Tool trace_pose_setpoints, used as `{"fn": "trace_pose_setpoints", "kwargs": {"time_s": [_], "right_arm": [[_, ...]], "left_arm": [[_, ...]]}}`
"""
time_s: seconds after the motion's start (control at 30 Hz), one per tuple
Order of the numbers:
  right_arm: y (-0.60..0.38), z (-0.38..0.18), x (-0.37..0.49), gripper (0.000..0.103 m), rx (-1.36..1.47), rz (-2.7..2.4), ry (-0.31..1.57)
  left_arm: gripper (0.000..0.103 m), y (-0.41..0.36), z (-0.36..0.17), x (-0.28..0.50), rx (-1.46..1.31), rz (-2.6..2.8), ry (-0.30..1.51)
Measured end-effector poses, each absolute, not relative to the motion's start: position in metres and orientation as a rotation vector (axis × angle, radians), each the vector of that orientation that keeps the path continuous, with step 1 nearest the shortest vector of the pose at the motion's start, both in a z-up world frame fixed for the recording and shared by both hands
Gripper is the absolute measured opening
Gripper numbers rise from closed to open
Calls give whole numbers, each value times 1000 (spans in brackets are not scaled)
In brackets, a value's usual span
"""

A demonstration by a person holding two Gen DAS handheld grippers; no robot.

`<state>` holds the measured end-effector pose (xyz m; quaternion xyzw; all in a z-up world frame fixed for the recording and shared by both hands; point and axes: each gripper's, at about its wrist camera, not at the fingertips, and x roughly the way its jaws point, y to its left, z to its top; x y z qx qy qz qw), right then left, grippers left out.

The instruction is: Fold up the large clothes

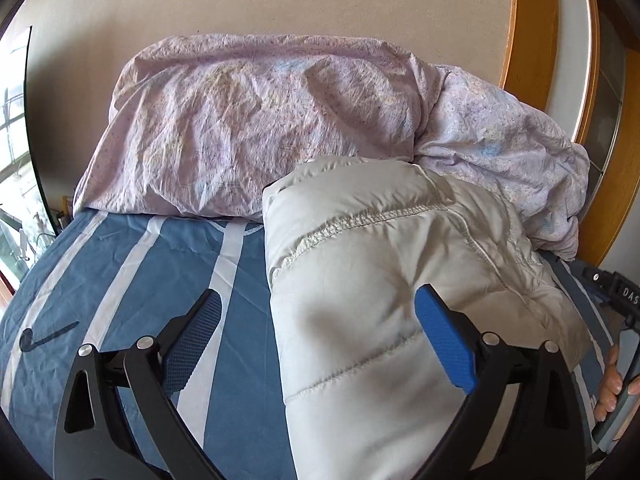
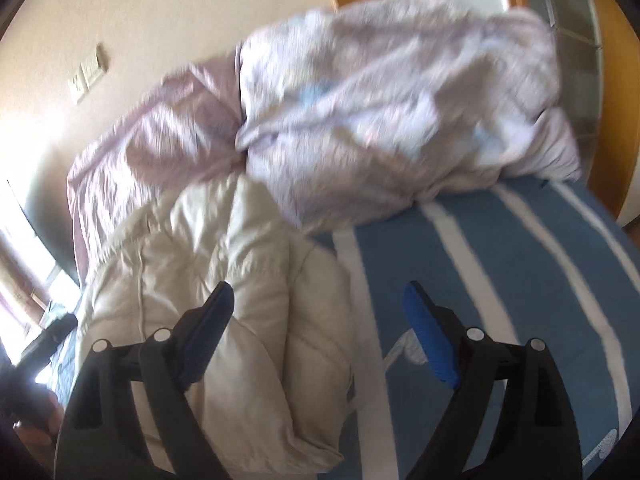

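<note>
Left wrist view shows your left tool (image 1: 320, 344) wide, straddling the jacket's (image 1: 380, 280) left edge; the right tool (image 2: 318, 340) gapes too, holding nothing. Puffy, light and probably slick: pinch a stitched seam. It lies mid-bed (image 1: 120, 264) against the duvet (image 1: 248, 120); open sheet lies either side.

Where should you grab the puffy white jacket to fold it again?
Probably at the near end of the white jacket, coming from the front. It lies as a thick folded bundle on the striped bed sheet, and only that end's edges are free; the far end butts against the pink quilt.
</note>
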<state>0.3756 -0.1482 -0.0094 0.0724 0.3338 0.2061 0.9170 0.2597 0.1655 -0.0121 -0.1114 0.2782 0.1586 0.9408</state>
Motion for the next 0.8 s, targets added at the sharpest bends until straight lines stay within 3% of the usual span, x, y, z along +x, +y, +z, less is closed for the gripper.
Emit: {"fn": "trace_pose_setpoints", "kwargs": {"time_s": [0.13, 0.33, 0.8], "right_arm": [[-115, 8, 367, 61, 41, 441, 606], [-67, 5, 365, 38, -87, 484, 562], [-42, -44, 405, 37, -172, 484, 663]], "left_arm": [[98, 150, -7, 262, -184, 326, 564], [98, 133, -8, 272, -150, 310, 570], [102, 127, -24, 296, -153, 294, 588]]}}
